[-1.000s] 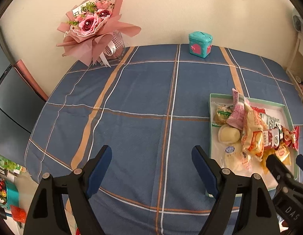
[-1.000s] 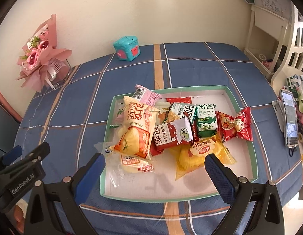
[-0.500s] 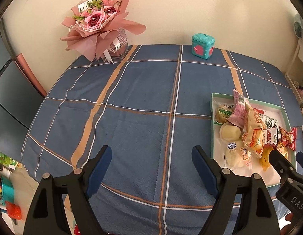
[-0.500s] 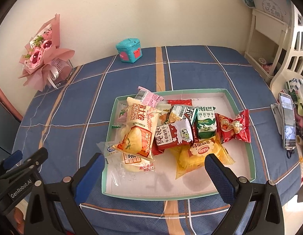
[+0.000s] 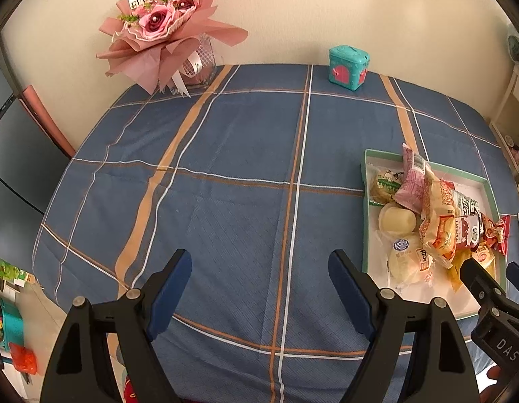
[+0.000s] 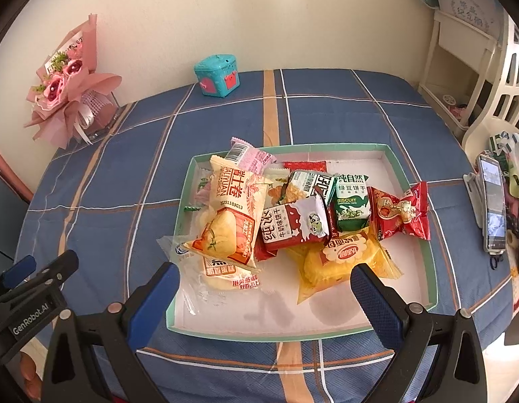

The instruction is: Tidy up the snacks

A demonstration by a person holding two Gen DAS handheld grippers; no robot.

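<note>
- Snacks: a loose heap of wrapped packets lies in the green-rimmed tray point(image 6: 430, 262), crowded toward its left and middle. The tray sits on the blue checked tablecloth point(image 5: 226, 174), on the right-hand part of the table as the left wrist view shows it.
- Heap make-up: a tall cream-and-orange bun packet point(image 6: 231, 213) leans across a clear-wrapped cake point(image 6: 222, 272). A red-and-white biscuit pack point(image 6: 293, 223), a green biscuit pack point(image 6: 351, 201), a red twist-end packet point(image 6: 402, 211) and a yellow pouch point(image 6: 340, 258) overlap one another.
- Right gripper point(image 6: 264, 297): jaws spread wide, holding nothing, poised above the tray's near edge.
- Left gripper point(image 5: 259, 285): jaws likewise wide apart and empty, over bare cloth to the left of the tray.
- Risk, stacking: in my judgement, pulling a lower packet would tip the leaning bun packet and scatter the heap.
- Risk, grip: the film wrappers look slippery, and soft cakes could be crushed by a hard squeeze. One clear wrapper overhangs the tray's left rim and may snag.
- Legible writing: "BISCUIT" on the green pack; "DALIYUAN" on the bun packet; "GenRobot.AI" on the left tool's body; "DAS" on the right tool's body; "STUDIO" on the bouquet point(image 5: 165, 30) sleeve.
- Surroundings: a teal toy box point(image 6: 217, 75) at the far edge; a phone point(image 6: 492, 201) well right of the tray.
</note>
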